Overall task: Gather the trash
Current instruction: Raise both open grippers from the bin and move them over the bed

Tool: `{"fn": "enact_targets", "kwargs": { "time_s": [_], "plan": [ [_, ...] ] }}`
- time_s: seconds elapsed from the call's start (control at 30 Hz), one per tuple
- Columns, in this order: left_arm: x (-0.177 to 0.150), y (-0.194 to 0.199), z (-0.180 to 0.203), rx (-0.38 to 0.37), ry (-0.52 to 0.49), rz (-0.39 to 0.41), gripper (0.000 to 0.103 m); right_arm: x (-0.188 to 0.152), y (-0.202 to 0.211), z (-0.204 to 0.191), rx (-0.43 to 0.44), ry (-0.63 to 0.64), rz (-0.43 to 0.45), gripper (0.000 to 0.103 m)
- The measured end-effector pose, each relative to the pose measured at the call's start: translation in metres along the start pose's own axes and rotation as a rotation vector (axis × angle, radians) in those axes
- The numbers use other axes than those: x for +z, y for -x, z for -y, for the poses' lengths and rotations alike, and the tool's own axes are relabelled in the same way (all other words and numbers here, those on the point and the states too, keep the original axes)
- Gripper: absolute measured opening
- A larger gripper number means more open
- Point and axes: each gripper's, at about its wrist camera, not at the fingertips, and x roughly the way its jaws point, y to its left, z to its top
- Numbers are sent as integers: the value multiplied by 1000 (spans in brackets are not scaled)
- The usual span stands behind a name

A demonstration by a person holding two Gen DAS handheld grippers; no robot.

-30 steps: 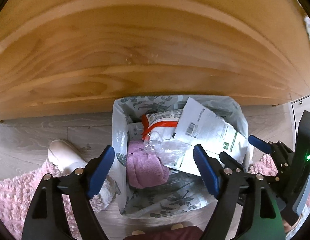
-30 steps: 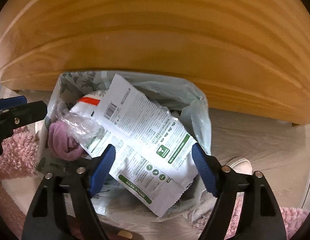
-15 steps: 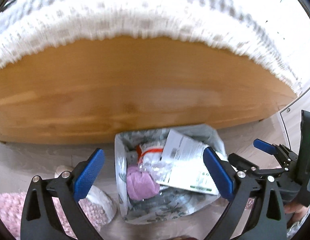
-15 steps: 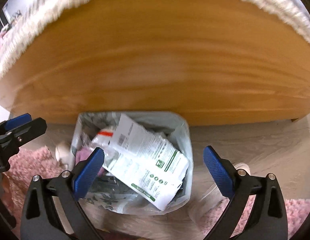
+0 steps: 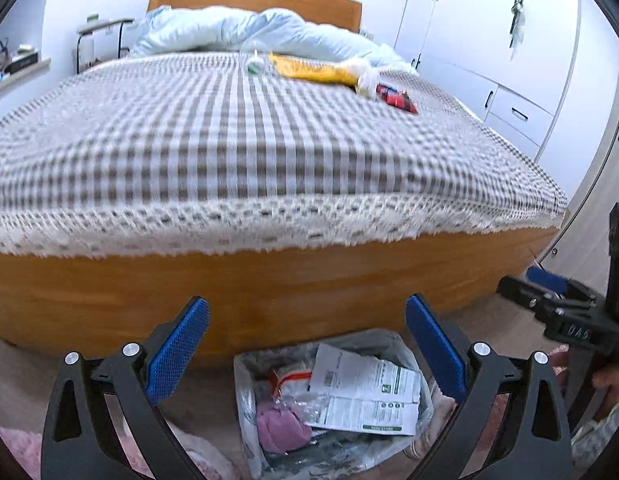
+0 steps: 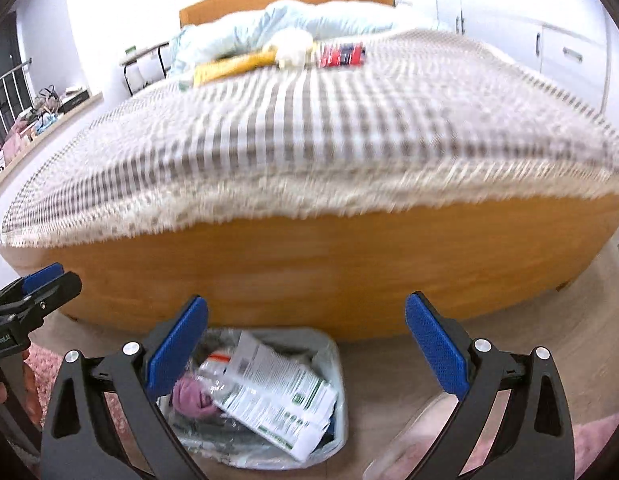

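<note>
the bed [image 5: 269,280] has a wooden frame and a checked cover [image 5: 229,140]. on the cover lie a pale blue duvet [image 5: 249,28], a yellow packet [image 5: 309,70], a white wad [image 5: 365,76] and a red wrapper [image 5: 397,98]. on the floor [image 6: 509,340] stands a lined bin [image 5: 405,354], touching the frame, beside a pink rug [image 6: 597,436].

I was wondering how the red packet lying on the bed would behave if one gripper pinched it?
The red packet lies flat on the checked bedspread, so it is probably thin, light and floppy. If it is a film wrapper, it may crinkle or slip.

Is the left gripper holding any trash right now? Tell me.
No: in the left wrist view the left gripper stands wide open with nothing between its pads, and the trash bag sits on the floor below it.
</note>
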Motion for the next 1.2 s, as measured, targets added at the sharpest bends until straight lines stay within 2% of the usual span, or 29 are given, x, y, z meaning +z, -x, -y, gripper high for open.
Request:
{"fn": "enact_targets", "kwargs": {
  "time_s": [0.2, 0.37, 0.6, 0.8, 1.07, 1.2],
  "plan": [
    [16, 14, 0, -40, -21, 47, 95, 17, 19, 4, -32, 30, 91, 95],
    [41, 28, -4, -43, -28, 107, 95, 40, 30, 13, -65, 35, 164, 95],
    [83, 30, -18, -13, 5, 186, 95, 78, 15, 40, -74, -49, 218, 95],
    [117, 20, -26, -4, 20, 224, 95, 118, 9, 52, -94, -50, 296, 95],
    [161, -7, -26, -1, 12, 241, 95, 159, -20, 38, -83, 37, 293, 95],
    [181, -21, -25, 26, 10, 255, 95, 177, -41, 25, -118, 80, 281, 95]
  ]
}}
